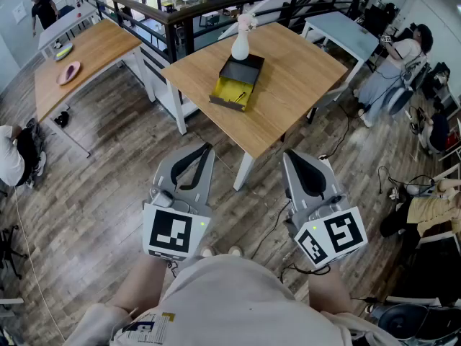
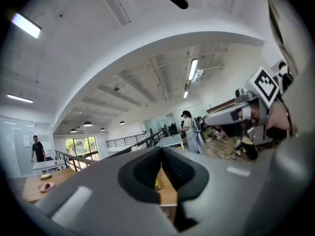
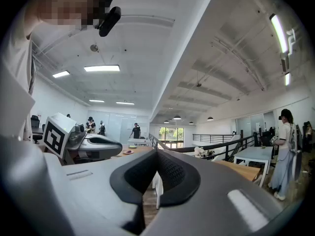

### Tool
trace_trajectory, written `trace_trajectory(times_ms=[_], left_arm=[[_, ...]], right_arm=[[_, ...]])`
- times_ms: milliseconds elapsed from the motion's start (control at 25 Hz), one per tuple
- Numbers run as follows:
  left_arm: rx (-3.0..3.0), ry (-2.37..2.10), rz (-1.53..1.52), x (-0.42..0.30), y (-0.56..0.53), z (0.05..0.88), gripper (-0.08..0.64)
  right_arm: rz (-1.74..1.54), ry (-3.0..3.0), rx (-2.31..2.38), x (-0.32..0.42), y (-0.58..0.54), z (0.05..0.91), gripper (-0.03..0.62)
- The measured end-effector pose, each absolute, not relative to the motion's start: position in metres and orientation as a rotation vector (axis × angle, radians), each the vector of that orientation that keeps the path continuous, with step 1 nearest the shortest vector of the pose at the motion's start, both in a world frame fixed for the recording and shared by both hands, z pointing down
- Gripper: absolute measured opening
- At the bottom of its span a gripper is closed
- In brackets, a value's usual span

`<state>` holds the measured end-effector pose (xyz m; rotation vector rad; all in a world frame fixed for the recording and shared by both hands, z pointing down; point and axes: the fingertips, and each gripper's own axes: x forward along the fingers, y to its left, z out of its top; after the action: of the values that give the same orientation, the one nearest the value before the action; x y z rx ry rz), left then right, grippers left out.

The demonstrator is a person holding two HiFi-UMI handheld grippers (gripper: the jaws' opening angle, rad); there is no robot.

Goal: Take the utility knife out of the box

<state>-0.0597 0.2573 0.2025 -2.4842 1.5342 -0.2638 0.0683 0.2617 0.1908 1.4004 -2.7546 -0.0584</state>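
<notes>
So nothing done yet: left claw [image 1: 206, 150] clenched, empty, level by the torso. Box [image 1: 238, 78] lies open on the counter [image 1: 302, 71] at 12 o'clock, well apart; the dark item inside is likely the utility knife [image 1: 238, 96]. Right claw [image 1: 289, 156] clenched, empty. Approach, grasp and lift all remain. White vase [image 1: 240, 42] stands just beside the box at its 12; a cable [image 1: 276, 222] runs across the floor between

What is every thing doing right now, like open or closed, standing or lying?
left claw: shut, empty, level.
right claw: shut, empty, level.
box: open, on the table.
utility knife: lying inside the box.
white bottle: upright at the box's far end.
</notes>
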Motion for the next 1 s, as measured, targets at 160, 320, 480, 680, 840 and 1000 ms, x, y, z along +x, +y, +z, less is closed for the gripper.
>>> trace_trajectory(times_ms=[160,320,480,680,840,1000], left_arm=[[-2.475,1.525,-0.291,-0.050,0.255,0.205,0.003],[-2.477,1.524,-0.327,-0.045,0.253,0.211,0.003],[-2.473,1.546,-0.349,-0.039,0.255,0.215,0.002],[-2.471,1.556,-0.378,-0.027,0.255,0.221,0.002],[-2.487,1.564,-0.385,-0.013,0.257,0.225,0.002],[-2.484,1.571,-0.409,0.004,0.254,0.231,0.002]], right_arm=[[-0.091,-2.737,1.384,0.074,0.259,0.190,0.000],[-0.090,-2.747,1.375,0.078,0.259,0.192,0.000],[-0.096,-2.753,1.369,0.085,0.260,0.193,0.000],[-0.083,-2.765,1.340,0.095,0.260,0.200,0.000],[-0.074,-2.773,1.313,0.107,0.262,0.203,0.000],[-0.065,-2.800,1.290,0.123,0.258,0.206,0.000]])
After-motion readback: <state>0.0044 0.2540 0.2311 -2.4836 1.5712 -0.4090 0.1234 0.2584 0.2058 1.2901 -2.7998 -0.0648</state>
